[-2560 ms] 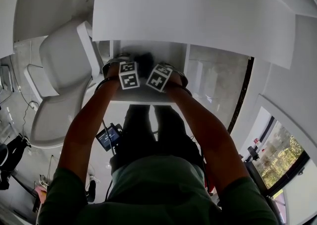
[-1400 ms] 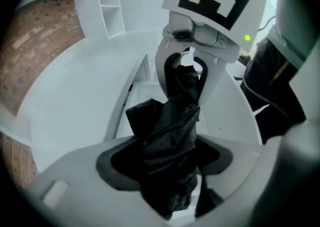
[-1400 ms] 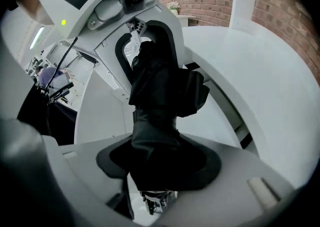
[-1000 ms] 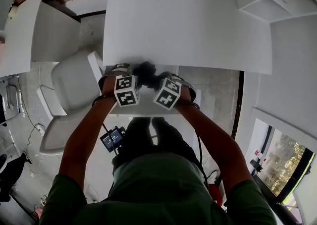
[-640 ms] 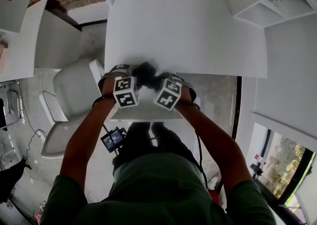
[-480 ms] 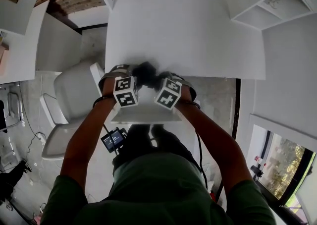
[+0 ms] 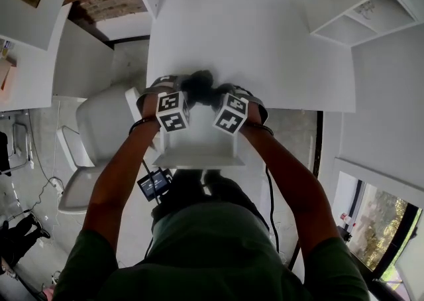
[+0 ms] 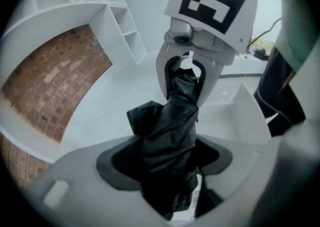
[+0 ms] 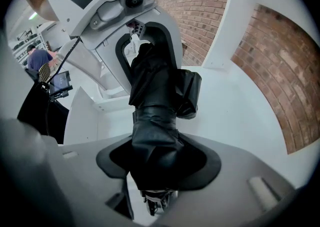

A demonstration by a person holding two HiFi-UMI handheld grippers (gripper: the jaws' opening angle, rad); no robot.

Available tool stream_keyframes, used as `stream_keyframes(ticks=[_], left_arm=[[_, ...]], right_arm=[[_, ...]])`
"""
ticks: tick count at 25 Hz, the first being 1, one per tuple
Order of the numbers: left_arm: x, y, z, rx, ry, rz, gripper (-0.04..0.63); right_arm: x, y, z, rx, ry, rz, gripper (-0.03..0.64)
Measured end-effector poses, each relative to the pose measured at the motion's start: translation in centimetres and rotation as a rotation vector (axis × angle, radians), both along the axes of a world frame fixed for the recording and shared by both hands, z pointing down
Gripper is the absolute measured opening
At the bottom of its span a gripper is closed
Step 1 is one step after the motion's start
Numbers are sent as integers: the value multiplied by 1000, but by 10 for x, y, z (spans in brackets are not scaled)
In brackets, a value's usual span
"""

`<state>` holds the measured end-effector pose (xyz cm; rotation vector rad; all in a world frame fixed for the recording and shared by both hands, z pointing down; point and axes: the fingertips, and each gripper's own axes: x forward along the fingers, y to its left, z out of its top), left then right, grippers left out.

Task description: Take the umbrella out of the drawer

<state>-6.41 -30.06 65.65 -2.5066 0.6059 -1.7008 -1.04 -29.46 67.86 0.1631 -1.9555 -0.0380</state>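
A black folded umbrella point(image 7: 199, 85) hangs above the white drawer point(image 7: 199, 155), which stands pulled out below the desk edge. My left gripper point(image 7: 181, 89) is shut on one end of it and my right gripper point(image 7: 217, 91) on the other, with the marker cubes facing me. In the left gripper view the umbrella point(image 8: 169, 141) runs from my own jaws up into the right gripper point(image 8: 186, 73). The right gripper view shows the umbrella point(image 9: 154, 121), strapped round its middle, reaching to the left gripper point(image 9: 145, 46). The drawer's white walls point(image 8: 246, 116) lie underneath.
A white desk top point(image 7: 252, 28) spreads beyond the grippers. White shelving point(image 7: 361, 8) stands at the upper right. A white chair point(image 7: 99, 127) is at the left of the drawer. Brick wall point(image 9: 200, 1) runs behind the desk. A small screen point(image 7: 154, 184) hangs by my legs.
Both grippers have risen with the umbrella and moved towards the desk top. More of the open drawer shows below them than before.
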Motion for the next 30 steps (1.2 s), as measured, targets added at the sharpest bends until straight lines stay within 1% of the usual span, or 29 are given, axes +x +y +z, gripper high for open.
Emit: stream_keyframes(ticks=[13, 17, 21, 26, 30], left_arm=[[-14, -35, 21, 56, 24, -62, 307], [-16, -41, 29, 51, 28, -79, 307], [-19, -44, 35, 26, 45, -99, 308], [-21, -47, 35, 25, 61, -108, 314], [-23, -50, 30, 55, 64, -114, 321]], right_arm=[[-13, -42, 22, 93, 35, -46, 238], [-15, -50, 30, 112, 52, -53, 244], [-16, -55, 34, 119, 66, -64, 252], [-17, -60, 33, 126, 66, -56, 267], [-16, -64, 31, 132, 59, -23, 284]])
